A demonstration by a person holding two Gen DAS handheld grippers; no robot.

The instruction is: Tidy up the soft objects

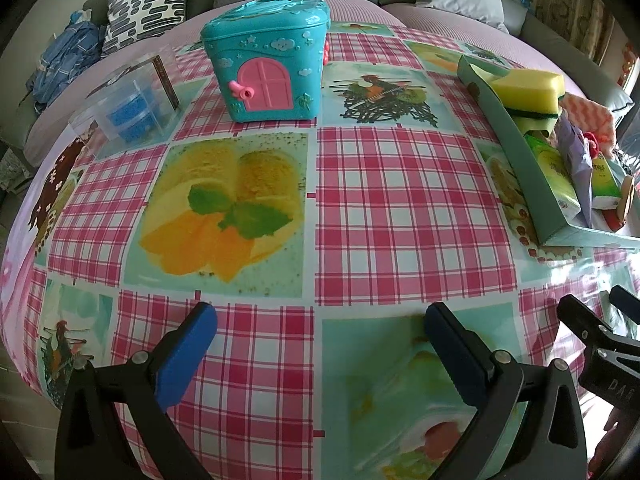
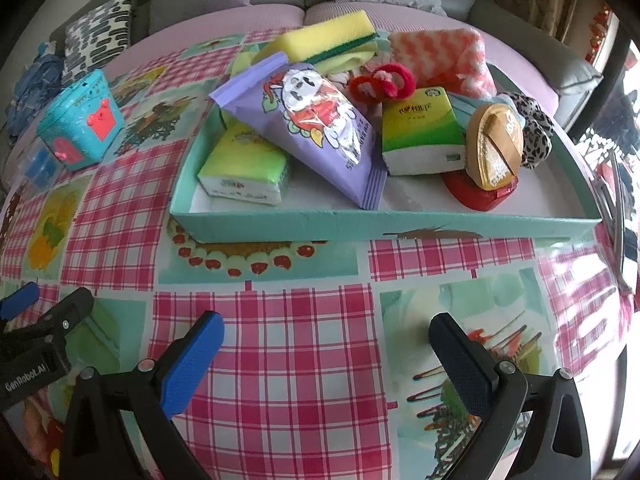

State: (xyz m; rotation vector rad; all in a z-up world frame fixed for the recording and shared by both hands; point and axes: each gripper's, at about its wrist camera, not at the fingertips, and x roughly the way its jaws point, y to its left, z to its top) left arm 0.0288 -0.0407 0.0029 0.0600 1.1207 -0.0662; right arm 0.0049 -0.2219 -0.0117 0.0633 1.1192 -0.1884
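A shallow teal tray (image 2: pixel 360 228) on the table holds the soft things: a yellow sponge (image 2: pixel 324 36), an orange-white cloth (image 2: pixel 440 60), a purple snack bag (image 2: pixel 312 120), two green tissue packs (image 2: pixel 420 132) (image 2: pixel 244 168), a red scrunchie (image 2: pixel 380 80), a leopard scrunchie (image 2: pixel 536 128) and a brown pouch (image 2: pixel 496 144). My right gripper (image 2: pixel 326 344) is open and empty over the tablecloth, in front of the tray. My left gripper (image 1: pixel 320 332) is open and empty, left of the tray (image 1: pixel 520 152).
A teal toy house box (image 1: pixel 268 64) with a pink door stands at the back of the table. A clear container (image 1: pixel 128 108) with blue contents is left of it. A sofa with cushions (image 1: pixel 144 4) lies behind the table.
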